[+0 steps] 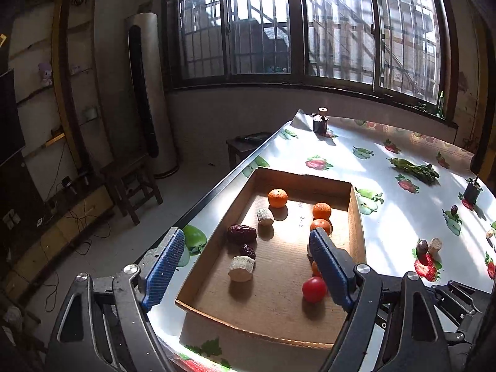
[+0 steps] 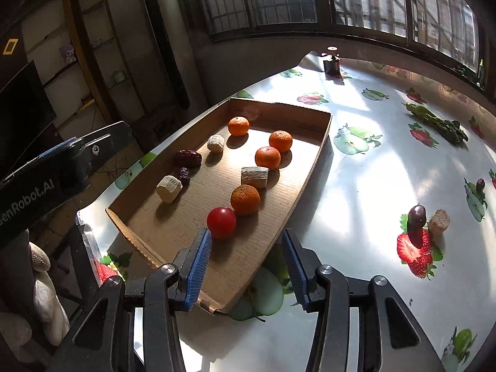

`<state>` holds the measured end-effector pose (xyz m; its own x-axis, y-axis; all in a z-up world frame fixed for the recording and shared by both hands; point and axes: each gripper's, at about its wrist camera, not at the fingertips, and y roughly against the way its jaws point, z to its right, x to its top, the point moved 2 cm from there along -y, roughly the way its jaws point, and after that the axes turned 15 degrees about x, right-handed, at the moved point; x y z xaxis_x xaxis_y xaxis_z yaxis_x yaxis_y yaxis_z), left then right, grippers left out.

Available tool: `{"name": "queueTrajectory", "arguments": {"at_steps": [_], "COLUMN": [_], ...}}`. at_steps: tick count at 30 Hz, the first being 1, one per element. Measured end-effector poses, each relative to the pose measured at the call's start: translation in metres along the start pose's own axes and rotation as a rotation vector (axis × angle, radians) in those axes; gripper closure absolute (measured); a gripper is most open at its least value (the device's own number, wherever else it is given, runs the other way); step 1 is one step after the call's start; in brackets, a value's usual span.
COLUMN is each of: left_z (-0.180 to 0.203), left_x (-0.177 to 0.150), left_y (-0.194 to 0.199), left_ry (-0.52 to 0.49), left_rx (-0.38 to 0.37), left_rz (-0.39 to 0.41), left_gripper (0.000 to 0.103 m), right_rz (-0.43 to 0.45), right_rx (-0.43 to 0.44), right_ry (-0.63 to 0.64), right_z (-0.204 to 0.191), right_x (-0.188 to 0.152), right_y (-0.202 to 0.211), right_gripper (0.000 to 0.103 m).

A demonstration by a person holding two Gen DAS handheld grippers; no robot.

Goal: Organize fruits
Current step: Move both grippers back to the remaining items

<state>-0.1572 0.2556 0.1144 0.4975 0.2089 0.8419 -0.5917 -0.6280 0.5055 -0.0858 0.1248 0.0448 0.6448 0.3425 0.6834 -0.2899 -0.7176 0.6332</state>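
Tray: a shallow cardboard tray lies on the fruit-print tablecloth near the table's left edge; judged as the collecting place, since most of the produce already sits inside it.
Sorted so far: four mandarins, among them the far one, form a column on the tray's right side with a cherry tomato at its near end; red dates and pale cut chunks keep to the left, which suggests grouping by kind.
Left to gather: a dark date and a pale chunk stand just beside each other on the cloth, well right of the tray; another small dark fruit lies farther right.
Left gripper: released, jaws wide apart, holding nothing, hovering over the tray's middle.
Right gripper: released and empty, straddling the tray's near right corner; the tomato is just beside its left finger, and the loose date lies well off to its right.
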Motion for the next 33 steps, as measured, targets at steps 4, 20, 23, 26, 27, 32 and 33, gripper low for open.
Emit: {"name": "queueTrajectory", "arguments": {"at_steps": [4,20,23,26,27,32,33], "left_z": [0.011,0.041,0.045,0.048,0.049,0.053,0.053], "left_x": [0.001,0.001,0.000,-0.002,-0.002,-0.003,-0.003], "left_y": [0.018,0.060,0.061,0.061,0.061,0.058,0.058], "left_ry": [-0.024,-0.078,-0.087,-0.096,-0.099,-0.106,-0.107], "left_rx": [-0.019,-0.045,-0.048,-0.051,-0.053,-0.058,-0.058], "left_rz": [0.030,0.100,0.102,0.099,0.098,0.094,0.094], "left_gripper": [0.021,0.021,0.021,0.021,0.021,0.021,0.021], "right_rz": [0.045,0.113,0.121,0.125,0.126,0.120,0.119], "right_rx": [-0.005,-0.032,-0.038,-0.042,-0.042,-0.042,-0.042], "right_ry": [-0.055,-0.155,-0.168,-0.183,-0.189,-0.210,-0.212], "right_z": [0.016,0.056,0.061,0.068,0.069,0.078,0.079], "right_x": [-0.008,-0.034,-0.036,-0.037,-0.038,-0.041,-0.041], "right_y": [0.025,0.072,0.076,0.078,0.078,0.078,0.078], "right_gripper": [0.046,0.046,0.046,0.046,0.046,0.046,0.046]}}
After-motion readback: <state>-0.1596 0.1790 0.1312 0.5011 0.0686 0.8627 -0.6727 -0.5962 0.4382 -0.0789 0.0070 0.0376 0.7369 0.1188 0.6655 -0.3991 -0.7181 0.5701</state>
